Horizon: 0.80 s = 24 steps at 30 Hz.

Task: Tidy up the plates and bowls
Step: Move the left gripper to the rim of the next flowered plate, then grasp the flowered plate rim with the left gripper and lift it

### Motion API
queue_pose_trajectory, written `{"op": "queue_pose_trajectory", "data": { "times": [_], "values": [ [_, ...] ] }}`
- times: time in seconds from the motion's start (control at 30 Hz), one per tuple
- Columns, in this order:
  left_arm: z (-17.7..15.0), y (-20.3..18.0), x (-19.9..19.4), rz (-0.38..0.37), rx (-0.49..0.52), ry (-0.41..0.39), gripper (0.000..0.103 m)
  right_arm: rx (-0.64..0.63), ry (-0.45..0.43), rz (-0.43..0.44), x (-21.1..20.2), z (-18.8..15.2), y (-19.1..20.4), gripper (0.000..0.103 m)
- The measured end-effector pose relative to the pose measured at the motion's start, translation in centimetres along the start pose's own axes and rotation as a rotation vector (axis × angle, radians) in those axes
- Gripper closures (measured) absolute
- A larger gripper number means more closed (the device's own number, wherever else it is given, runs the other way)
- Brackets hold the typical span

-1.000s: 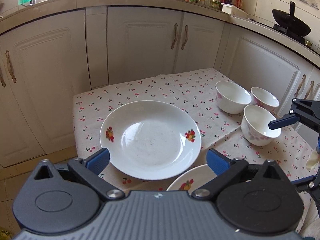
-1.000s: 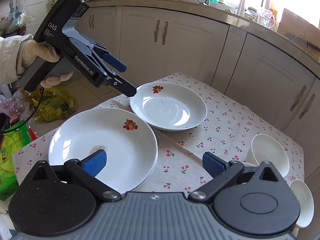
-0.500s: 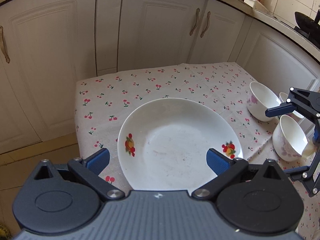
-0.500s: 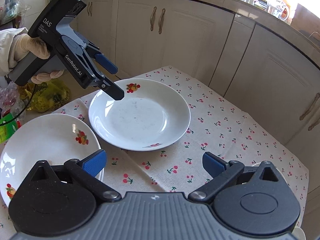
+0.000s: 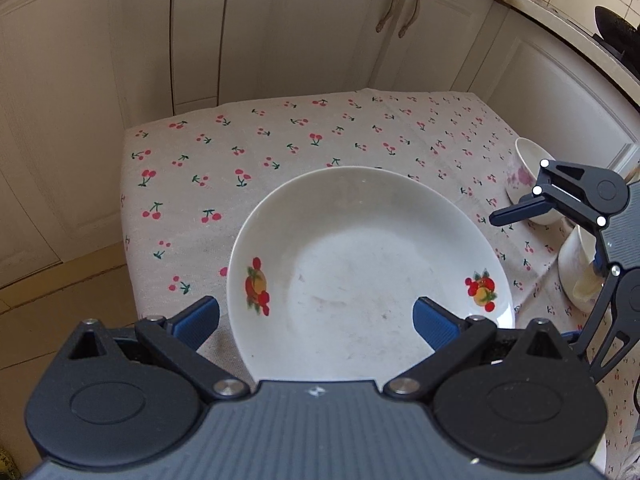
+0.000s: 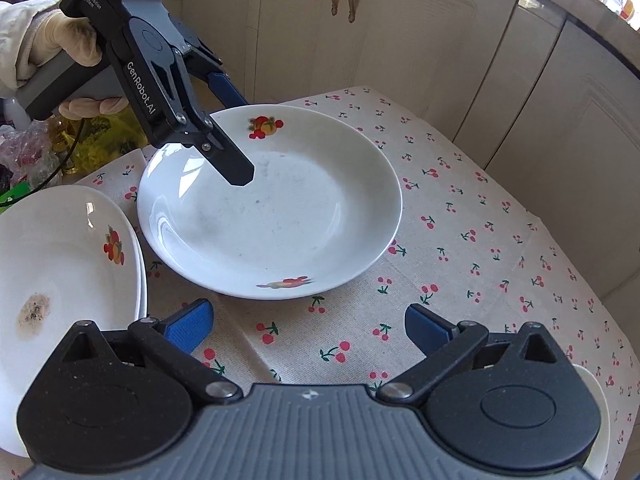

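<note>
Left wrist view: left gripper [image 5: 316, 316] wide apart, nothing between its fingers; white plate [image 5: 368, 268] with fruit decals lies flat on the cherry-print tablecloth [image 5: 240, 152], directly ahead of and below the claw. One finger sits outside the plate's near rim, the other over its well. Off to the claw's right, the right gripper [image 5: 516, 212] shows in front of two white bowls [image 5: 528, 168], well apart from the plate. Right wrist view: right gripper [image 6: 308, 326] also spread wide and empty, hovering over bare cloth; the same plate [image 6: 272, 204] lies just ahead of it. Left gripper [image 6: 236, 140], held by a gloved hand [image 6: 76, 40], hangs above the plate's far-left rim, contact not discernible. A stack of similar plates [image 6: 60, 256], the top one carrying a brown smear, lies to the claw's left, close beside the lone plate. Handling judgement: glazed ceramic, rigid, fairly heavy for a two-finger pinch, smooth and likely slippery, breakable if dropped. Best hold seems the raised rim, one finger under the lip and one above, kept level during transfer.
</note>
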<state>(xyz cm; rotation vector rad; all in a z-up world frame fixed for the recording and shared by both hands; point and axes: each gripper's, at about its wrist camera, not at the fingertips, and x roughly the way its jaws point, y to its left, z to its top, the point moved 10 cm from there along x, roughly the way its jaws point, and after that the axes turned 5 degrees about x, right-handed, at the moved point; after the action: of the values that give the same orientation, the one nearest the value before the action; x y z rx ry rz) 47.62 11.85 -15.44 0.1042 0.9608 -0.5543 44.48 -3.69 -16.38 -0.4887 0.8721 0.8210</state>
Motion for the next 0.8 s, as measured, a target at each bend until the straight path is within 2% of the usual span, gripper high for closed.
{"op": "queue_pose_trajectory", "data": {
  "times": [0.13,0.27,0.47,0.8],
  "values": [
    [0.0,-0.2,0.6,-0.020,0.003,0.017,0.001,-0.002,0.034,0.038,0.8,-0.2,0.0,0.002],
    [0.3,-0.5,1.0,-0.038,0.006,0.020,0.001,-0.054,0.091,0.039,1.4,-0.4,0.8,0.002],
    [0.6,-0.7,1.2,-0.051,0.009,0.019,0.001,-0.030,0.104,0.089,2.1,0.2,1.0,0.002],
    [0.7,-0.2,1.0,-0.092,-0.035,-0.013,0.001,-0.058,0.100,0.106,3.0,1.3,1.1,0.003]
  ]
}}
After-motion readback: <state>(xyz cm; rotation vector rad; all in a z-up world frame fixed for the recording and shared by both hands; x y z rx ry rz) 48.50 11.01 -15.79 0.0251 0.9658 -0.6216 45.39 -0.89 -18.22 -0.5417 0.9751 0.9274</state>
